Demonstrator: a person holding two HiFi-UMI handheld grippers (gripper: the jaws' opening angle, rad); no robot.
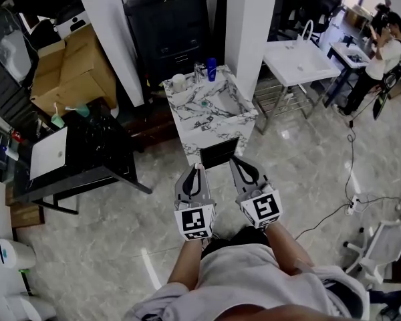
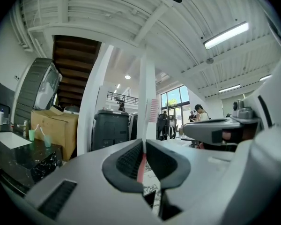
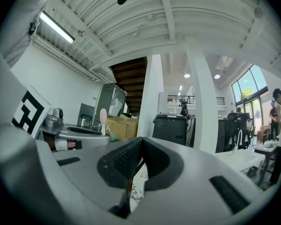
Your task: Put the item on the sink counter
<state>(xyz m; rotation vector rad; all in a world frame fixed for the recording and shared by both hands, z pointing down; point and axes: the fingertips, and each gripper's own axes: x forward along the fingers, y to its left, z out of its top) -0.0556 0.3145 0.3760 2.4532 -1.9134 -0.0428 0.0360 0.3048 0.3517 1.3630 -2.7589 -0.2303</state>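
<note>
Head view shows the marble sink counter (image 1: 182,116) ahead, well apart from both tools. The right tool (image 3: 139,146) is closed, apparently empty. A cup (image 1: 178,82) and a blue bottle (image 1: 212,69) crowd the counter's back edge. The left tool (image 2: 143,146) clamps a pink toothbrush (image 2: 140,168) by its handle; it looks light, stiff and probably slippery.

Left gripper (image 1: 199,168) and right gripper (image 1: 236,160): grey moulded shells, with black ribbed pads (image 2: 129,161) lining the jaws and a dark ribbed slot (image 2: 56,199) set into the housing. Each carries a white cube (image 1: 194,223) printed with black square markers. The person wears a pale short-sleeved top (image 1: 254,279).
</note>
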